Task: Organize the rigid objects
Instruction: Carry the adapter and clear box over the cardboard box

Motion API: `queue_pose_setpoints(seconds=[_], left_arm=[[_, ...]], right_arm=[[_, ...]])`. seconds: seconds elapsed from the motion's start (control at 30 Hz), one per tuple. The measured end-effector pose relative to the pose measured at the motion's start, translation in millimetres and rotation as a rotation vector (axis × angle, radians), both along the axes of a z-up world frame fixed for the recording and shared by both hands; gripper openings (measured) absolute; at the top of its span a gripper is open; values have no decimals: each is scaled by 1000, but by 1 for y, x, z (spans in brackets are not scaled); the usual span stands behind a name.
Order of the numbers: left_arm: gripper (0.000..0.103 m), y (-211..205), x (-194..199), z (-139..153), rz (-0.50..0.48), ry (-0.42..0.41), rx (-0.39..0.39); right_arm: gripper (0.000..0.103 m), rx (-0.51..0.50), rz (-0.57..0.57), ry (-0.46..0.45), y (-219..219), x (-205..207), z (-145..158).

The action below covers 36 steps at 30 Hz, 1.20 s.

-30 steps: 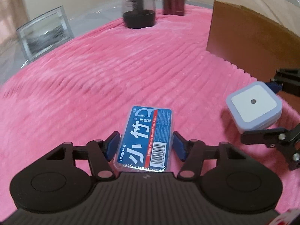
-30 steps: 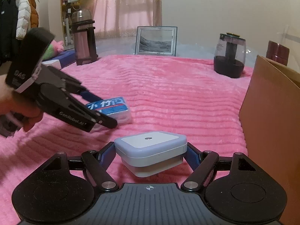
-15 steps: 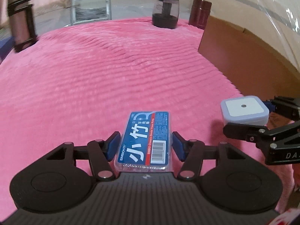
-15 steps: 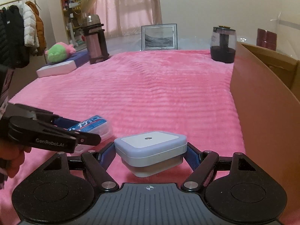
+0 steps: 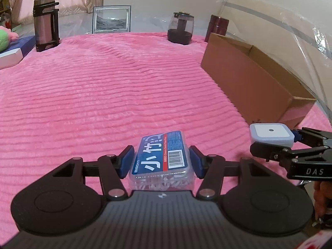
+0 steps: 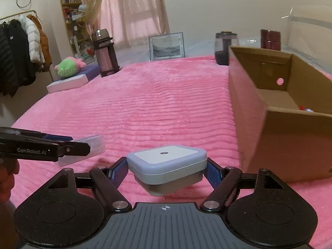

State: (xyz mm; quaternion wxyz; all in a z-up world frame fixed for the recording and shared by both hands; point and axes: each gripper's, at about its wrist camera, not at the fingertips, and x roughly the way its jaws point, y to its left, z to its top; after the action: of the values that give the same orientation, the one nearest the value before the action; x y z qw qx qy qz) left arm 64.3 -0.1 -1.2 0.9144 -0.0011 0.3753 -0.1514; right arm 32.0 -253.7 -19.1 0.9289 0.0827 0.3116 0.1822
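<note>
Left gripper point(image 5: 160, 160): blue pads pinch a clear plastic floss-pick box point(image 5: 161, 161) by its long sides, held above the pink ribbed blanket point(image 5: 116, 95); white picks visible inside through the near wall.

Right gripper point(image 6: 167, 169): pads clamp a square white plug-in night light point(image 6: 166, 162), also held off the blanket.

Open cardboard box point(image 6: 276, 112) sits on the blanket, right of both grippers. Something small, red and pale, lies on its floor; too little shows to identify.
</note>
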Motion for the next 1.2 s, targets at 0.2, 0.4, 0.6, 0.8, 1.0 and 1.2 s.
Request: queue_pose_setpoints(seconds=[0.2, 0.4, 0.6, 0.8, 1.0, 1.2], left_arm=[[52, -16, -17, 6, -16, -3, -9], [52, -31, -26, 11, -42, -9, -6], [52, -53, -37, 18, -95, -23, -17], [52, -89, -39, 24, -183, -26, -41], [52, -127, -37, 32, -266, -39, -63], [52, -159, -35, 39, -339, -53, -69]], right_arm=[[74, 5, -7, -19, -12, -21, 9], [74, 15, -36, -31, -27, -31, 14], [74, 11, -78, -42, -48, -41, 16], [74, -7, -150, -60, -83, -55, 23], [75, -18, -234, -62, -123, -64, 28], [75, -38, -296, -67, -156, -74, 33]])
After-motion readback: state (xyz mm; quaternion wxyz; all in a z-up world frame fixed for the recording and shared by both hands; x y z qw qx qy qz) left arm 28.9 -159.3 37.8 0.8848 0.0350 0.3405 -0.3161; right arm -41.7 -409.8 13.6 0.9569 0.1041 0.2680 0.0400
